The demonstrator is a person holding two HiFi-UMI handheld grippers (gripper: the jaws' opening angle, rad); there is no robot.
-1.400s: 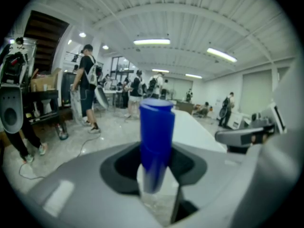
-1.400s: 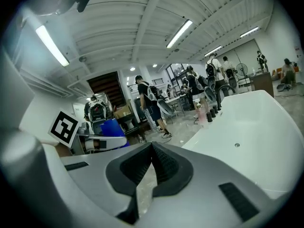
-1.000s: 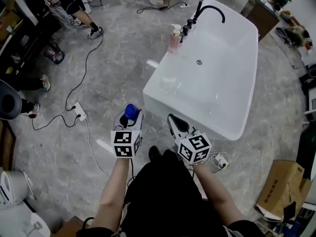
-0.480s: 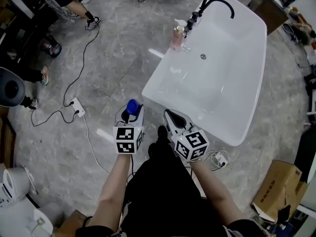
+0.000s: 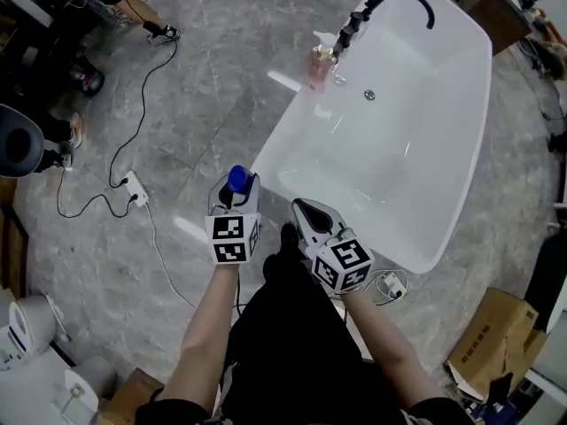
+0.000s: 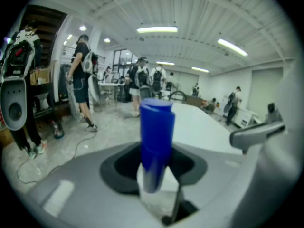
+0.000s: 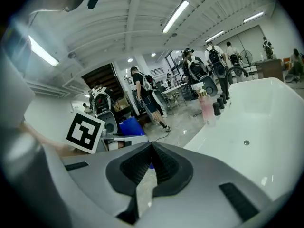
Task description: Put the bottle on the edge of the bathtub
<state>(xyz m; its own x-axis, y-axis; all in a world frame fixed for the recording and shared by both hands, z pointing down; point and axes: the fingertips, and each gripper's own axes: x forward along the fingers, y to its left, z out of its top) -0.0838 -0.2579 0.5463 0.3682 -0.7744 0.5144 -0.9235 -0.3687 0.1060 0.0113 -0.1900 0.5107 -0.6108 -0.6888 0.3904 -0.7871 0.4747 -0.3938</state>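
Standing upright with its long axis vertical, the bottle (image 5: 236, 179) is clamped between the jaws of the left gripper (image 5: 234, 197). The bathtub (image 5: 280, 136) rim is located just to its upper right in the head view. The right gripper (image 5: 311, 217) is clenched shut, empty.

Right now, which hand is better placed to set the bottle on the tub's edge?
Left. The left gripper is clamped on the blue-capped bottle, and from the head view it looks close to the bathtub corner. The right gripper is shut and empty.
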